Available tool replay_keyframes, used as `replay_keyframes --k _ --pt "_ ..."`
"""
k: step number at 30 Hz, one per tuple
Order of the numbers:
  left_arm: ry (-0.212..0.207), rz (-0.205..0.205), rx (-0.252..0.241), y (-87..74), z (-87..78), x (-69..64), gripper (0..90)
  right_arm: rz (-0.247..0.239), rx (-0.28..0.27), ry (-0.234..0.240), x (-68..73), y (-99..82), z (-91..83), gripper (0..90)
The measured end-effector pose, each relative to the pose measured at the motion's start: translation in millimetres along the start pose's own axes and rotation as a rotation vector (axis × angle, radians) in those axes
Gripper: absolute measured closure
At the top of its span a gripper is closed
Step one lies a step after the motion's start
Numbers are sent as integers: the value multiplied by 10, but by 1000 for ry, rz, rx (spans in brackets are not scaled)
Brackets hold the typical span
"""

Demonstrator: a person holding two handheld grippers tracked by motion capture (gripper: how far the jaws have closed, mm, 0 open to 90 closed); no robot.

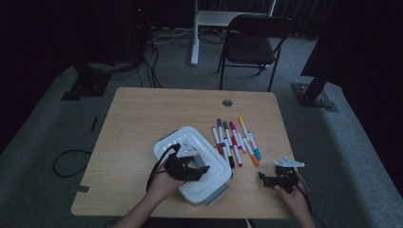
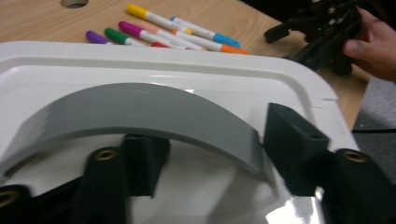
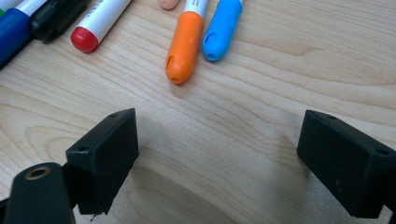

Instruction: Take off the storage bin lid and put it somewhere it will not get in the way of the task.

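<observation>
White box (image 1: 209, 176), curved grey handle (image 2: 140, 112), seemingly between left gripper (image 2: 210, 154) fingers

A white lidded box (image 1: 209, 183) blocks the desk's (image 1: 138, 118) near middle. A row of markers (image 1: 235, 140) lies just right of it. The desk's left and far parts are bare wood.
</observation>
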State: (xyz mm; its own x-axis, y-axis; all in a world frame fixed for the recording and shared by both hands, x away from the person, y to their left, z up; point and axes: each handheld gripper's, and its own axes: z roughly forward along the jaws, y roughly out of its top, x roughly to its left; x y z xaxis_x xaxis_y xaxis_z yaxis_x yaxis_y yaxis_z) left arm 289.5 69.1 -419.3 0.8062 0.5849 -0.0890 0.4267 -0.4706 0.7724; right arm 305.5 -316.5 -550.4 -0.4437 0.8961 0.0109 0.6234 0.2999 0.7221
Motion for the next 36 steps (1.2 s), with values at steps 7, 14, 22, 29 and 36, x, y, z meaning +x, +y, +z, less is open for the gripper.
replay_keyframes --k 7,14,22,29,36 --pt "-64 -26 -21 -26 -16 31 594 6 0 -7 8 5 6 121" --pt "-103 17 -35 -1 -90 16 652 5 0 -8 8 5 6 122" --pt "-166 75 -55 67 -327 -55 728 6 -1 -8 8 5 6 122" --pt "-202 101 -89 112 -579 -53 738 7 -1 -8 9 5 6 122" --pt "-203 121 -86 72 -780 35 781 6 -1 -8 8 5 6 121"
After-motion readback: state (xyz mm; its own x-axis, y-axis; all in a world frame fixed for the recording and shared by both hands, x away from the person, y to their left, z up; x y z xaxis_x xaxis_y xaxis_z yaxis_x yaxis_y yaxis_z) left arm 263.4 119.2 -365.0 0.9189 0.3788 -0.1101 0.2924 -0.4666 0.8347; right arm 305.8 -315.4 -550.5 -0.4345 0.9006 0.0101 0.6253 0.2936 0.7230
